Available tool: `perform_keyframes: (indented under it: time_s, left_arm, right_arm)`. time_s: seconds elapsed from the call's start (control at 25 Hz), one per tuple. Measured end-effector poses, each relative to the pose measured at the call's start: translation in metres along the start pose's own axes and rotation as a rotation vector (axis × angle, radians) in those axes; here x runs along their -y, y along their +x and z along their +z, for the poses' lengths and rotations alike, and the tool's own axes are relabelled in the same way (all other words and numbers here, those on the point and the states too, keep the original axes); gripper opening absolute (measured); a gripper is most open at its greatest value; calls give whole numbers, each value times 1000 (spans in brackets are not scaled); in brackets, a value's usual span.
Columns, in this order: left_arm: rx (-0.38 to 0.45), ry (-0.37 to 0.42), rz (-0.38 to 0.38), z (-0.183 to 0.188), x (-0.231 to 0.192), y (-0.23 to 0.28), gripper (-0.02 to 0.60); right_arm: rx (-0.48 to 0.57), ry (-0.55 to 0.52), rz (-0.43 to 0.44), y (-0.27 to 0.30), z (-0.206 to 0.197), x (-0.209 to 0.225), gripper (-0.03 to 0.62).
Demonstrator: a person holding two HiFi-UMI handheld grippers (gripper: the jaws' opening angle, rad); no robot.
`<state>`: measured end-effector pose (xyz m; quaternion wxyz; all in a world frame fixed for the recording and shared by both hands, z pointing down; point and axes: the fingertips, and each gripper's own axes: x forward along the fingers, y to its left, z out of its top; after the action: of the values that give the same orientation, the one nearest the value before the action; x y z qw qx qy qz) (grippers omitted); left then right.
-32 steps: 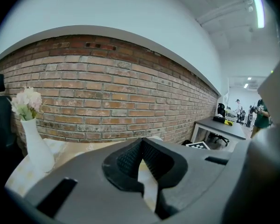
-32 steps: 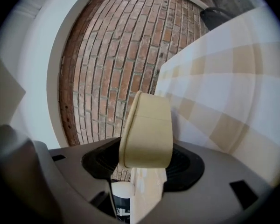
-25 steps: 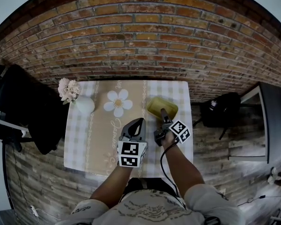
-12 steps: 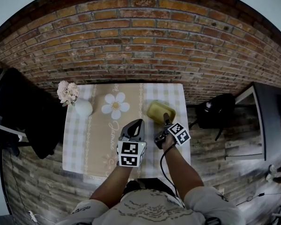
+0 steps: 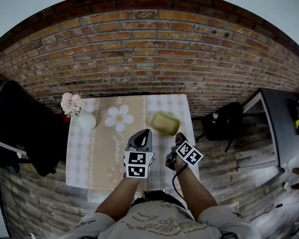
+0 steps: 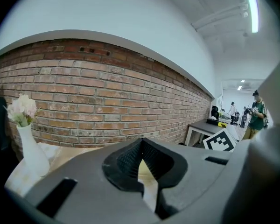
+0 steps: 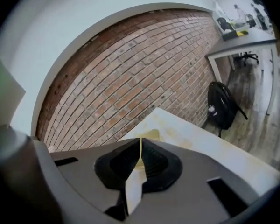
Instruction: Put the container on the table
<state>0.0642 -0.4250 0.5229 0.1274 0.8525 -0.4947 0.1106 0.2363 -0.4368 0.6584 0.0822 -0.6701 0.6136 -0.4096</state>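
Note:
The yellow container [image 5: 165, 123] rests on the checked table [image 5: 77, 158] at its far right, with nothing touching it. My right gripper [image 5: 179, 135] hovers just short of it, toward me. Its jaws are closing, their tips meeting with nothing between them [image 7: 140, 143]. In the right gripper view the container [image 7: 150, 134] shows just past the tips. My left gripper [image 5: 145, 132] hangs over the table's middle, also shut and empty [image 6: 141, 143].
A white vase with pale flowers [image 5: 84, 118] [image 6: 30, 153] stands at the table's far left, beside a daisy-shaped mat [image 5: 118, 117]. A brick wall runs behind the table. A black backpack [image 5: 224, 121] sits on the floor to the right, a dark chair [image 5: 20, 123] to the left.
My right gripper has drawn back from the container toward me and risen, rolling as it went. The container stays on the table. The left gripper has hardly shifted.

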Motion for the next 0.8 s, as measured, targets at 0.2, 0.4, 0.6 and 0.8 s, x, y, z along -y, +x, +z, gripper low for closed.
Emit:
perform_keyframes:
  time_s: [0.2, 0.4, 0.6, 0.8]
  left_arm:
    - [19, 21, -16, 12, 14, -8, 6]
    - [52, 25, -31, 29, 26, -18, 6]
    - [93, 49, -37, 49, 38, -28, 6]
    - [119, 80, -48, 61, 53, -35, 6]
  right_arm:
    - [53, -214, 82, -30, 16, -42, 3]
    - [161, -396, 146, -66, 44, -84, 2]
    - [294, -519, 213, -105, 77, -116, 2]
    - [392, -597, 254, -142, 98, -134, 2]
